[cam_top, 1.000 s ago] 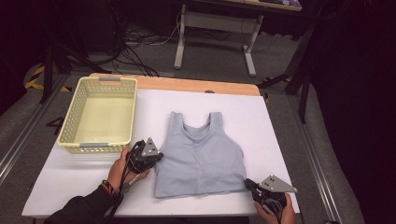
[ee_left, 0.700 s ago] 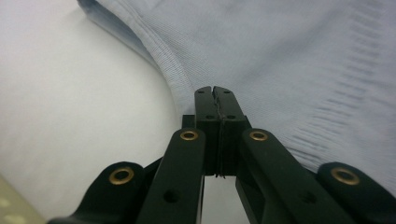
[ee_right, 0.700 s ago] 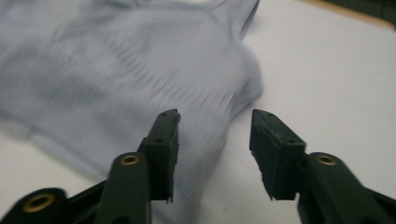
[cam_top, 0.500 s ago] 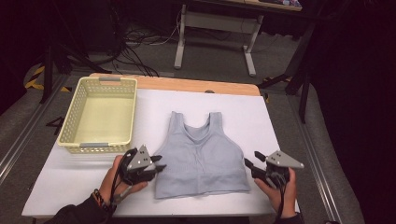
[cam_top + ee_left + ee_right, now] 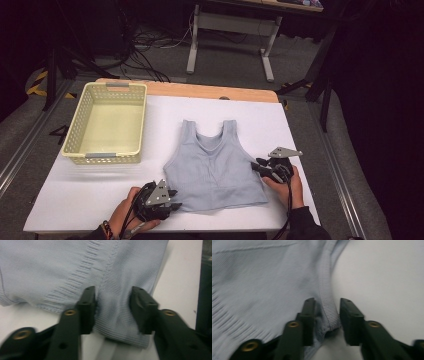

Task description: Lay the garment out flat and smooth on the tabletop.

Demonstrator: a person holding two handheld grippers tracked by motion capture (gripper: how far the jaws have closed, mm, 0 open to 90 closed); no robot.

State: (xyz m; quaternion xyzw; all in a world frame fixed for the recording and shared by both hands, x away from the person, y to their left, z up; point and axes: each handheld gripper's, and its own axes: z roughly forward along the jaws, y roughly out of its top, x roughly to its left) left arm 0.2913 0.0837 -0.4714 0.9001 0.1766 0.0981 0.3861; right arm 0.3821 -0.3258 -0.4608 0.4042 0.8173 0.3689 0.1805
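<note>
High view: pale blue knit top (image 5: pixel 214 170) lies flat on the white table (image 5: pixel 75 200), straps toward the far edge, just right of the yellow basket (image 5: pixel 107 122), not touching it. Left gripper (image 5: pixel 170 199) sits at the top's near-left hem corner; right gripper (image 5: pixel 260 167) at its right side edge, approx. level with the armhole bottom.

Left gripper view: hem corner of the top lies btwn the two black jaws, side seam running up between them. Jaws stand apart w/ fabric in the gap; they've just been closing. Left jaw's pad is against the cloth, right pad close to it; can't tell if both press yet.

Right gripper view: ribbed armhole band and its lower end sit btwn the jaws. Jaws apart, also just been closing, w/ fabric in the gap. Band nearly meets the right jaw; a thin slit of table shows by it. Left jaw lies over the top's body cloth.
</note>
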